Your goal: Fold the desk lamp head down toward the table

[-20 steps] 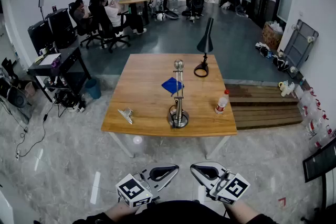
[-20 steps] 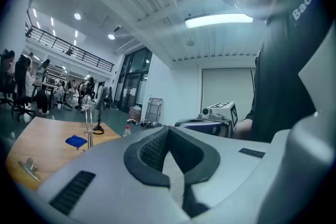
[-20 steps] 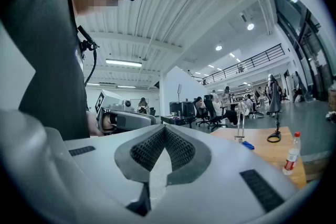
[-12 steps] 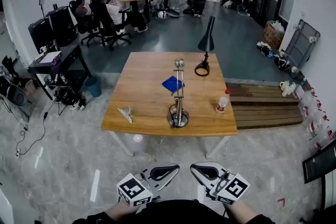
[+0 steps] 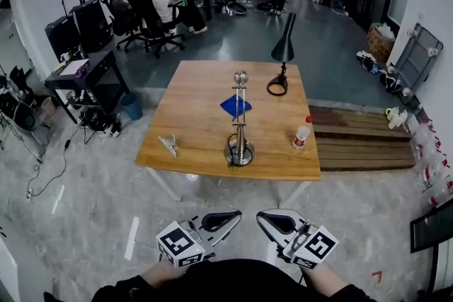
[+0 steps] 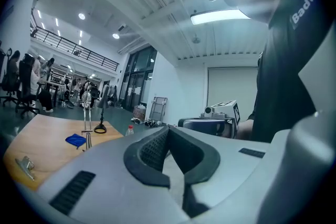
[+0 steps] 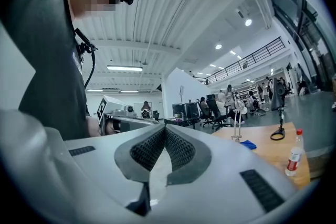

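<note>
Black lamp [image 5: 284, 46], blue cloth [image 5: 234, 106]

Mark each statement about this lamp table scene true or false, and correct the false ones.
1. Both hand-held grippers are shut with nothing between their jaws. True: the left hand-held gripper and the right hand-held gripper are closed and empty, short of the table.
2. The black desk lamp lies folded flat on the table. False: it stands upright near the far edge, head raised.
3. A plastic bottle stands near the table's right edge. True.
4. The blue cloth lies on the floor. False: it lies on the table, behind the silver stand.
</note>
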Tool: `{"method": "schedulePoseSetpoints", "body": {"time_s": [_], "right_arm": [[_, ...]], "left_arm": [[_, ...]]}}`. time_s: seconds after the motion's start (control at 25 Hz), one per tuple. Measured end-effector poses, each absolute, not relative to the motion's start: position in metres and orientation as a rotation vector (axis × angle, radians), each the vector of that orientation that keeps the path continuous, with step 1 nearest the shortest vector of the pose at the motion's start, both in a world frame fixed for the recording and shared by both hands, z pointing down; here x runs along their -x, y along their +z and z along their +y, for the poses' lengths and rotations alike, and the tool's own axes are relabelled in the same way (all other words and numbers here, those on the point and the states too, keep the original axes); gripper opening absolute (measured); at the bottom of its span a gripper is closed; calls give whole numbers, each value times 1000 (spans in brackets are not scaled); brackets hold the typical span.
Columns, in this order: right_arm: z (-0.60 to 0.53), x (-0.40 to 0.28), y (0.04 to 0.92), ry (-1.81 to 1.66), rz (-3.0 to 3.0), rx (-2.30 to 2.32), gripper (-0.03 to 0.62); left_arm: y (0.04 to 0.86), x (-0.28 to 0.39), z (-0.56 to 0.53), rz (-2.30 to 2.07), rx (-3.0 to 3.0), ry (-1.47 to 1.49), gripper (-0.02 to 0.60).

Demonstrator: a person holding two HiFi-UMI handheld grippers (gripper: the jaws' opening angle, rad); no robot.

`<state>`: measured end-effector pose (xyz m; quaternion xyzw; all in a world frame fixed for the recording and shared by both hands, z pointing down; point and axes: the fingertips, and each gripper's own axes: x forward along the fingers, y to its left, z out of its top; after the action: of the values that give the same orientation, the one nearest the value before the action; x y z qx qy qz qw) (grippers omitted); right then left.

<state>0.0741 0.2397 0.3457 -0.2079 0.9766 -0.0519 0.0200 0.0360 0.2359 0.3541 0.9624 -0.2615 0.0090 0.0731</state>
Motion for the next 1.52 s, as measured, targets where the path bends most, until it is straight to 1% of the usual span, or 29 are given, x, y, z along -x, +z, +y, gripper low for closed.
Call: {"method": "schedulePoseSetpoints", "body": {"time_s": [0.36,0.64,0.88,1.08,1.32,1.52], "right_arm": [[206,-116,366,-206,3044,585,8],[128,-82,374,-197,3043,660,6],[48,-47,367,-153,3062,747,8],[-13,-16,359,-140,3041,807,8],[-56,-13,363,-180,3043,768,8],[-85,-28,372,-189,3088,710,8]], "left_arm": [[365,-66,193,-886,-2854,43,8],[372,-35,101,-819,-2909,17,8],[361,3,3,-733,-2954,1,8],[360,25,-59,-639,-2969,21,8],[365,27,-106,-675,-2934,13,8],[371,18,-138,-759,-2868,23,8]]}}
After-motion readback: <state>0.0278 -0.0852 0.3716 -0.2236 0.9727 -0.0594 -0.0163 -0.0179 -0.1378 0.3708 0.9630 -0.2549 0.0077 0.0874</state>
